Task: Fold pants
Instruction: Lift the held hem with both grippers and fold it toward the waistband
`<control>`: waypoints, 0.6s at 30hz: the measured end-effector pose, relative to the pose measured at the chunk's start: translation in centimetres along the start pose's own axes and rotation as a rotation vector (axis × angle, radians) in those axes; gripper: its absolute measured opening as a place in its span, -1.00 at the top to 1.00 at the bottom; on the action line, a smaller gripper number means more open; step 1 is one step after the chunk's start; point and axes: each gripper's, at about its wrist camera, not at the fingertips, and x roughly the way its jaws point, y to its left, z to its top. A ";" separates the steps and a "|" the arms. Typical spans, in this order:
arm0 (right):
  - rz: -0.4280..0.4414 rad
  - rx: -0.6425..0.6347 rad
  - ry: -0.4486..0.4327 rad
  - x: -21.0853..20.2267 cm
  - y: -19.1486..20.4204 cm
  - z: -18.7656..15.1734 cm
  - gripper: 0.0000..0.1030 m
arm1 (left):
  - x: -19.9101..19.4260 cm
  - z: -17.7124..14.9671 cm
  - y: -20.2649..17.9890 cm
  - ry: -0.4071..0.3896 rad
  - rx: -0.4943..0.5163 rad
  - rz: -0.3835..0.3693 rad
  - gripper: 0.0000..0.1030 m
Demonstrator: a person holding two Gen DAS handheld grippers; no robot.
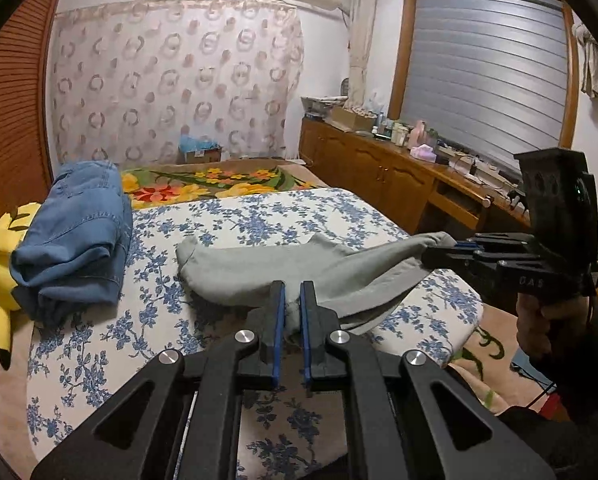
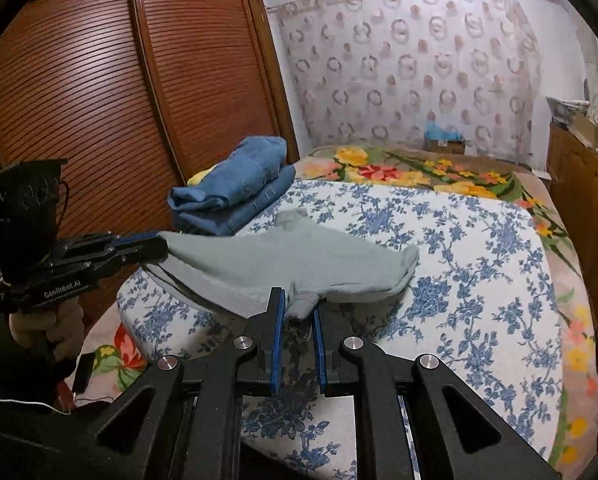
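Light grey pants (image 1: 299, 264) lie across a bed with a blue-flowered cover (image 1: 259, 216), their near edge lifted off it. In the left wrist view my left gripper (image 1: 292, 287) is shut on a bunched bit of that grey cloth. My right gripper (image 1: 453, 247) comes in from the right, shut on another corner of the same edge. The right wrist view shows the right gripper (image 2: 297, 305) pinching a grey fold of the pants (image 2: 299, 256). At the left of that view the left gripper (image 2: 161, 243) holds the stretched edge. The far end of the pants rests on the bed.
Folded blue jeans (image 1: 79, 232) sit on the bed's far left, partly over a yellow plush toy (image 1: 7, 240). A wooden slatted wardrobe (image 2: 99, 100) stands beside the bed. A cluttered wooden cabinet (image 1: 379, 168) runs along the right. A cardboard box (image 1: 199, 152) is at the far end.
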 end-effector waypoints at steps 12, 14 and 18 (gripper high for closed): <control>-0.042 -0.017 -0.025 0.4 -0.4 0.3 0.75 | 1.0 1.2 0.3 -0.015 0.010 0.007 0.85; -0.060 -0.011 -0.003 2.2 -1.0 0.4 0.75 | 2.7 1.2 1.0 0.009 0.005 0.030 0.85; -0.091 -0.011 0.025 5.5 -2.0 0.9 0.75 | 6.1 1.5 2.6 0.049 -0.005 0.061 0.85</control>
